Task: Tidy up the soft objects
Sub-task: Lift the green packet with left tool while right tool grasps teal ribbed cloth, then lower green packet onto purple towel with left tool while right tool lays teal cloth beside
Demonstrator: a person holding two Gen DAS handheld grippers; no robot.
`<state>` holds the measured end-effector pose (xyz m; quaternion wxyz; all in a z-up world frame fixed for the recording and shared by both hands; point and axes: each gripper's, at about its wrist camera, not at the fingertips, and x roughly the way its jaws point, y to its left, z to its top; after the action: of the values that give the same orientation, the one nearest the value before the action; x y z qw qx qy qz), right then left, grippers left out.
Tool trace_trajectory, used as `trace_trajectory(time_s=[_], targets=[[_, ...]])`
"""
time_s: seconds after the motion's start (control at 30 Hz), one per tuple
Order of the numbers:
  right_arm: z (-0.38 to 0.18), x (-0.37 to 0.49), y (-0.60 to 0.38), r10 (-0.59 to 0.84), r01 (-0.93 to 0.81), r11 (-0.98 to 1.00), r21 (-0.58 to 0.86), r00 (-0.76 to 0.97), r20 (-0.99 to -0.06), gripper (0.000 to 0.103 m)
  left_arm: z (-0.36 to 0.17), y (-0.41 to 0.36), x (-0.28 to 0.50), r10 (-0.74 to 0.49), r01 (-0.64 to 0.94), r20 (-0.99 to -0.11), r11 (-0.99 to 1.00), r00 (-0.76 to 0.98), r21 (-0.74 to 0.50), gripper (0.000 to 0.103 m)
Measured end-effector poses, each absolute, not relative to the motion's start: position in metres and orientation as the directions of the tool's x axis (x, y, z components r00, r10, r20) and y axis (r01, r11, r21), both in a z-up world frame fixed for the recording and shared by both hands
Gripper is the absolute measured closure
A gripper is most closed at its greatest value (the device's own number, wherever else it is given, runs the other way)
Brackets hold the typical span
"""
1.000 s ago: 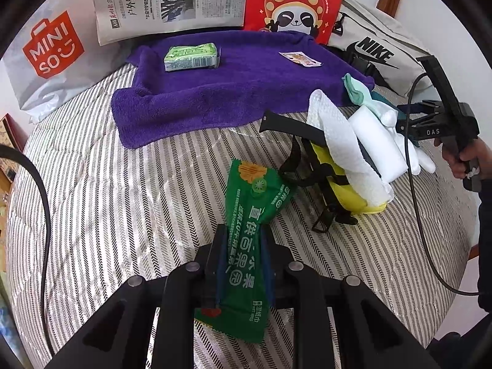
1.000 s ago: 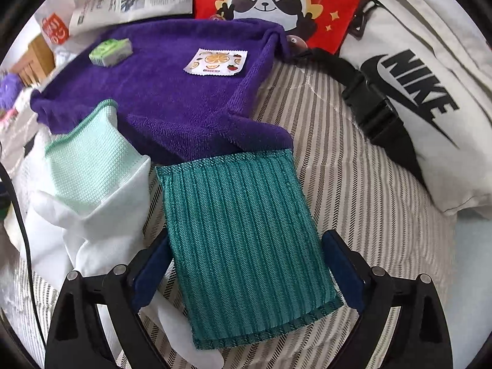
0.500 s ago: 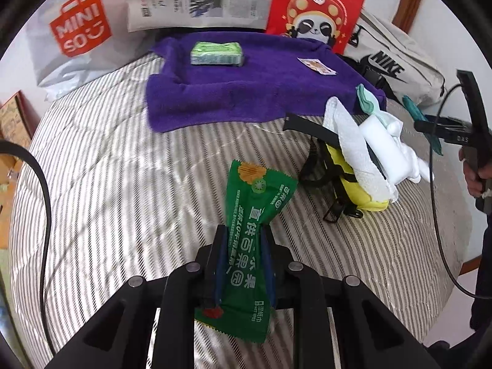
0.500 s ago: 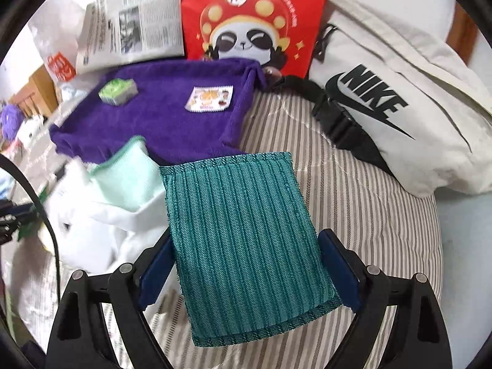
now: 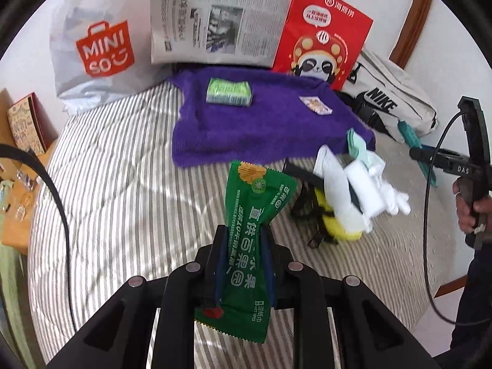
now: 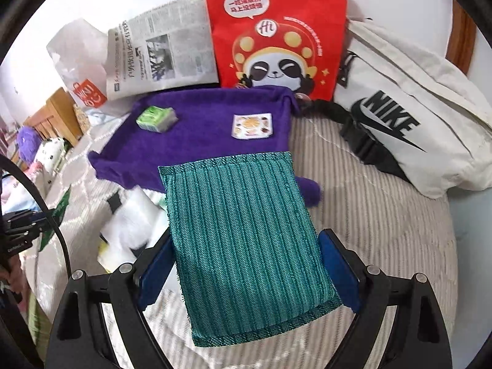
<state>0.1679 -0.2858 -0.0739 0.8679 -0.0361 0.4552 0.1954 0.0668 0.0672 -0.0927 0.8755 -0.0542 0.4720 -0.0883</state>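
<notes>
Sponge cloth point(image 6: 246, 240), teal, flat between wide-set fingers of right gripper point(image 6: 247, 273), clamped at both side edges, above striped bed point(image 6: 384, 215). Looks light, soft, bends easily; best hold mid-edges. Left gripper point(image 5: 243, 264) pinches green packet point(image 5: 249, 240) at middle; thin, crinkly, maybe slippery.

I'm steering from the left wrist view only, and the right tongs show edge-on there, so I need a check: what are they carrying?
Observer: A teal ribbed cloth, flat and rectangular, sits in the right tongs.
Operator: Pinched at a corner?
Observer: No, across its width. Each side edge meets a blue pad, with the jaws wide.
Operator: What's on the small packet on the purple towel? It's blurred here.
Observer: Fruit slices printed on white.
</notes>
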Motion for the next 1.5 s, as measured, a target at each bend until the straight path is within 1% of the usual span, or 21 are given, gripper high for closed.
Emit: trace_trajectory(time_s=[0.27, 0.53, 0.77, 0.9, 1.03, 1.2, 1.27, 1.5], targets=[[-0.062, 0.202, -0.263, 0.312, -0.349, 0.927, 0.138, 0.510, -0.801, 0.014, -0.069, 0.063, 0.105, -0.225, 0.131, -0.794, 0.974, 0.564, -0.183, 0.083], [-0.059, 0.237, -0.238, 0.300, -0.346, 0.930, 0.126, 0.514, -0.804, 0.014, -0.063, 0.065, 0.163, -0.256, 0.161, -0.787, 0.967, 0.561, -0.199, 0.083], [-0.065, 0.263, -0.227, 0.308, -0.332, 0.932, 0.147, 0.510, -0.803, 0.014, -0.078, 0.060, 0.219, -0.271, 0.164, -0.804, 0.962, 0.529, -0.217, 0.083], [-0.073, 0.275, -0.223, 0.323, -0.326, 0.930, 0.172, 0.498, -0.804, 0.014, -0.089, 0.048, 0.243, -0.292, 0.196, -0.816, 0.955, 0.499, -0.222, 0.083], [-0.082, 0.284, -0.219, 0.312, -0.320, 0.933, 0.166, 0.488, -0.815, 0.014, -0.104, 0.034, 0.260, -0.315, 0.231, -0.828, 0.945, 0.464, -0.230, 0.083], [-0.093, 0.298, -0.217, 0.290, -0.291, 0.943, 0.160, 0.486, -0.824, 0.014, -0.123, 0.031, 0.272, -0.286, 0.230, -0.855, 0.952, 0.433, -0.202, 0.083], [-0.096, 0.303, -0.216, 0.285, -0.286, 0.945, 0.158, 0.486, -0.826, 0.014, -0.130, 0.031, 0.273, -0.294, 0.227, -0.859, 0.950, 0.420, -0.214, 0.083], [-0.106, 0.314, -0.210, 0.255, -0.280, 0.952, 0.127, 0.487, -0.835, 0.014, -0.127, 0.039, 0.264, -0.242, 0.236, -0.866, 0.960, 0.437, -0.149, 0.082]])
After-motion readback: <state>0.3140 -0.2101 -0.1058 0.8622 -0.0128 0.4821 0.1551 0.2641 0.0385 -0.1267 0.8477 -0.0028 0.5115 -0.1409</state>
